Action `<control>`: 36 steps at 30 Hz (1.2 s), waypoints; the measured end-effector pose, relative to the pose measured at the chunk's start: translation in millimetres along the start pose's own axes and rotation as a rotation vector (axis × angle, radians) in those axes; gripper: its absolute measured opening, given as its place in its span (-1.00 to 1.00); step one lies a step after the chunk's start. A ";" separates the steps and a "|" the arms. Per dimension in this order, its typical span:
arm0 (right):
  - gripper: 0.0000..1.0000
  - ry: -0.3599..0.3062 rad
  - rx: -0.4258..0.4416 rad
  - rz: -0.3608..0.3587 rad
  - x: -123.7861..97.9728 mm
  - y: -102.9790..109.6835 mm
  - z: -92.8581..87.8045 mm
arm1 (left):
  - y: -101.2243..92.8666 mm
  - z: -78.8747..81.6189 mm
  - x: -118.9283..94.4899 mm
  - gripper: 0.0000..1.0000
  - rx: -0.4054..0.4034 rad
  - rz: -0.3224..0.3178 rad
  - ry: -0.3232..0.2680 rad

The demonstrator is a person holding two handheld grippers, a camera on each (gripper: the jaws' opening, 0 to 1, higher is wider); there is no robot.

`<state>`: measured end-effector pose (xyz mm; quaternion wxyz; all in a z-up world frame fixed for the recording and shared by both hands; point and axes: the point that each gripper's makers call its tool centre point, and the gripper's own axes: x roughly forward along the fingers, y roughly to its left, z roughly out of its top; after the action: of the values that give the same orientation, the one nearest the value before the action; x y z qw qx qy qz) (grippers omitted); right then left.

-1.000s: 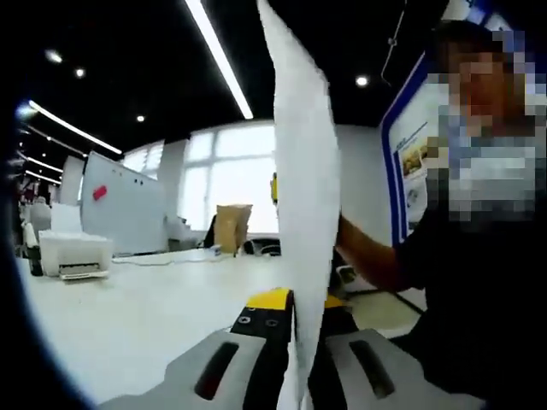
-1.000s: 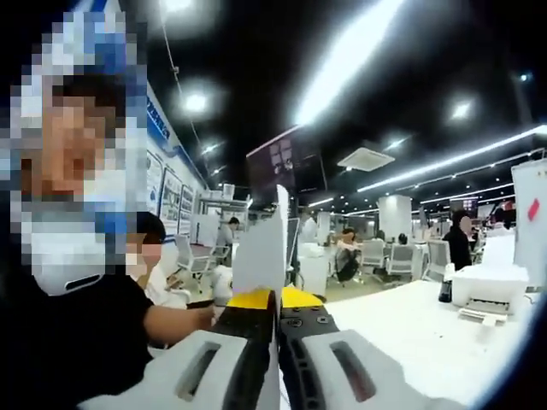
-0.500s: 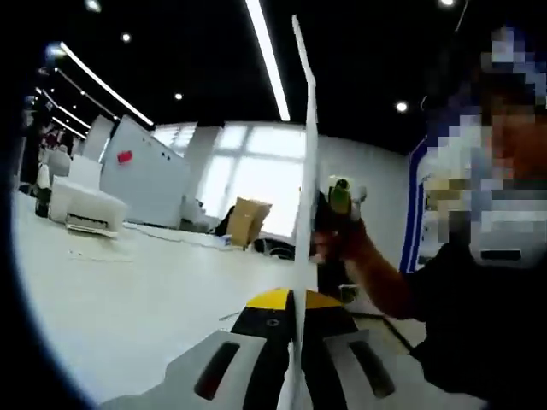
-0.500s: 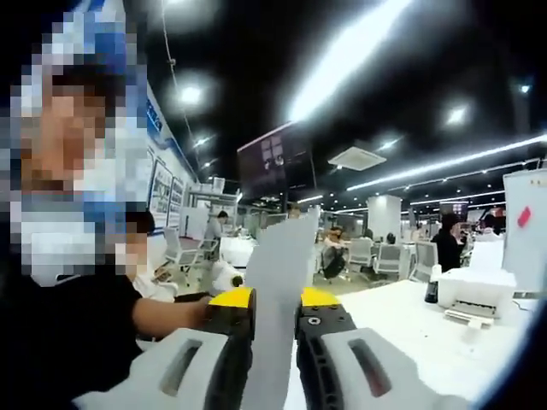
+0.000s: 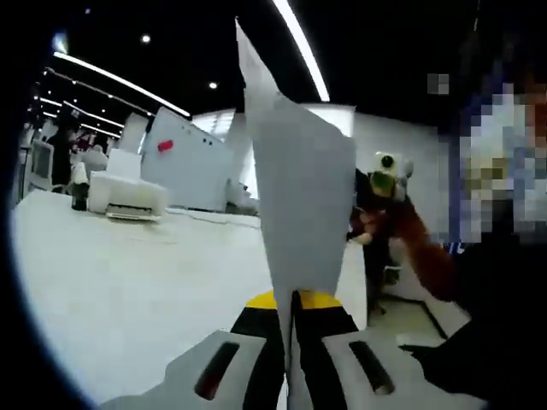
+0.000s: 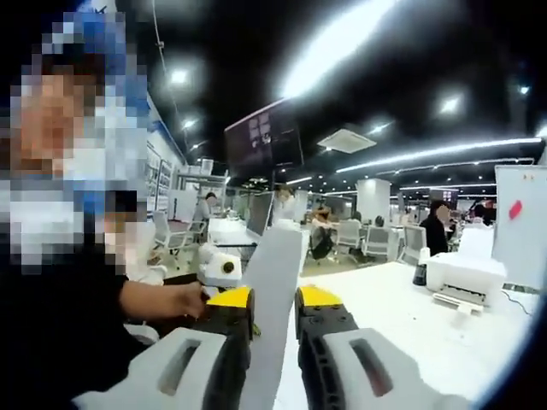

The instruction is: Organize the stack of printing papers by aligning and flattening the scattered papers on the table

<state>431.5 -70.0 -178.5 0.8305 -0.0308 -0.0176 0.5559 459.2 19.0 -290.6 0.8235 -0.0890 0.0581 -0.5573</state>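
A white sheet of printing paper (image 5: 301, 192) stands upright out of my left gripper (image 5: 291, 301), whose jaws are shut on its lower edge. Its broad face is turned partly toward the camera. To the right of the sheet, my right gripper (image 5: 386, 175) is held up in a person's hand, apart from the sheet. In the right gripper view the paper (image 6: 272, 278) rises between the yellow-tipped jaws of my right gripper (image 6: 273, 299), which stand open with a gap on both sides. The left gripper (image 6: 218, 272) shows just left of that sheet.
The white table (image 5: 120, 282) stretches away to the left, with a white printer (image 5: 128, 195) and a dark bottle (image 5: 79, 186) at its far end. A whiteboard (image 5: 188, 162) stands behind. The person (image 6: 60, 307) is close by, and office chairs and people fill the background.
My right gripper went from shut on the paper to open. The left gripper's sheet has turned from edge-on to face-on, and the right gripper has drawn away from it.
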 end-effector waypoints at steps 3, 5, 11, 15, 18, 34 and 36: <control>-0.63 -0.009 -0.001 -0.030 -3.0 -8.1 2.5 | 5.7 -6.1 0.1 -0.88 0.083 0.058 0.038; -0.63 -0.017 0.001 -0.042 -4.9 -11.6 4.2 | 4.9 -7.4 0.3 -0.88 0.078 0.055 0.041; -0.60 -0.015 0.006 -0.091 -15.1 -22.6 1.8 | 16.0 -17.7 -3.8 -0.88 0.207 0.122 0.087; -0.58 -0.013 0.013 -0.105 -21.2 -25.0 -0.7 | 26.7 -17.2 -8.5 -0.88 0.197 0.125 0.073; -0.56 -0.012 0.018 -0.120 -26.5 -26.4 -3.0 | 30.6 -16.8 -10.9 -0.88 0.189 0.127 0.052; -0.46 0.020 -0.004 -0.178 -46.8 -29.6 -6.8 | 47.0 -24.9 -21.5 -0.88 0.151 0.100 0.008; -0.45 0.026 -0.003 -0.188 -48.6 -30.9 -8.7 | 50.3 -24.7 -24.3 -0.88 0.151 0.100 -0.003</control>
<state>442.0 -127.0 -184.8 0.8790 -0.0378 -0.0104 0.4752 491.0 57.7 -325.4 0.8547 -0.0247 0.0190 -0.5182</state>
